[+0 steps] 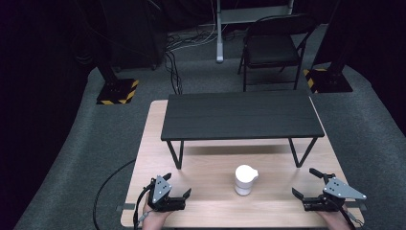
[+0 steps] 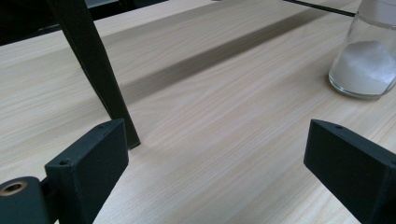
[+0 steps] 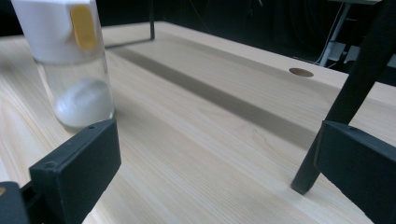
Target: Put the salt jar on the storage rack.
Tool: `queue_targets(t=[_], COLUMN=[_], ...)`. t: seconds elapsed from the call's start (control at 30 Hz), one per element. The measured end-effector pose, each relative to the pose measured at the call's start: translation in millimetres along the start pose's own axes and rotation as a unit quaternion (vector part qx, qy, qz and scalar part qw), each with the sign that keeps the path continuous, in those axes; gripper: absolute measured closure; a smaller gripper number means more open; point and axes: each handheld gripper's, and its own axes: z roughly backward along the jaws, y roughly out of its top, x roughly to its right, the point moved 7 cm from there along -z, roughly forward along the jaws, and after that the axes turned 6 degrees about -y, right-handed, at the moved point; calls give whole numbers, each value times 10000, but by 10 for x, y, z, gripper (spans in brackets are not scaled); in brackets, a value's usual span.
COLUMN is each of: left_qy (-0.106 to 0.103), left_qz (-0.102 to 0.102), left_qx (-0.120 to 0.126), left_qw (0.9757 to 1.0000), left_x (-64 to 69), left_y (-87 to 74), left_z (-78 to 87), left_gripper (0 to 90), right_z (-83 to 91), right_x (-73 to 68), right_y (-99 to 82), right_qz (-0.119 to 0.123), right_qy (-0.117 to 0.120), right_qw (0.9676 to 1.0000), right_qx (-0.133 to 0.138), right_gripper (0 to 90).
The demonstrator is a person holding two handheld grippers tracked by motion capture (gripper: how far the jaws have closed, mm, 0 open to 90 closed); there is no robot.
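Observation:
A clear glass jar (image 1: 245, 180) with a white lid stands upright on the wooden table (image 1: 210, 206), near the front middle. White powder fills its bottom (image 2: 363, 67), and a yellow tab marks the lid (image 3: 69, 56). My left gripper (image 1: 177, 184) rests at the front left, open, with nothing between its jaws (image 2: 215, 161). At the front right my right gripper (image 1: 306, 183) is open too, jaws wide apart and empty (image 3: 215, 172). The jar stands between the two grippers, apart from both.
A low black shelf (image 1: 242, 115) on thin metal legs spans the table's far half; one leg (image 2: 95, 70) stands just ahead of the left gripper and another (image 3: 348, 98) ahead of the right. A folding chair (image 1: 275, 45) stands beyond the table.

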Motion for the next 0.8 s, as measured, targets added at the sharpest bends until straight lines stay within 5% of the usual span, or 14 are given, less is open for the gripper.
queue_targets(t=[0.33,0.8], left_qy=[-17,-13], left_qz=[-20,6], left_qx=[-8,-16], left_qw=[10000,10000], left_x=[-3,-3], left_y=[1,-1], left_z=[-3,-8], left_gripper=[64,64], right_z=[-53,-189], right_x=[-139,-278], right_y=[81,141], right_qz=[542,427], right_qy=[-8,691], right_qw=[9984,9967], right_qx=[-190,-38], right_gripper=[0,0])
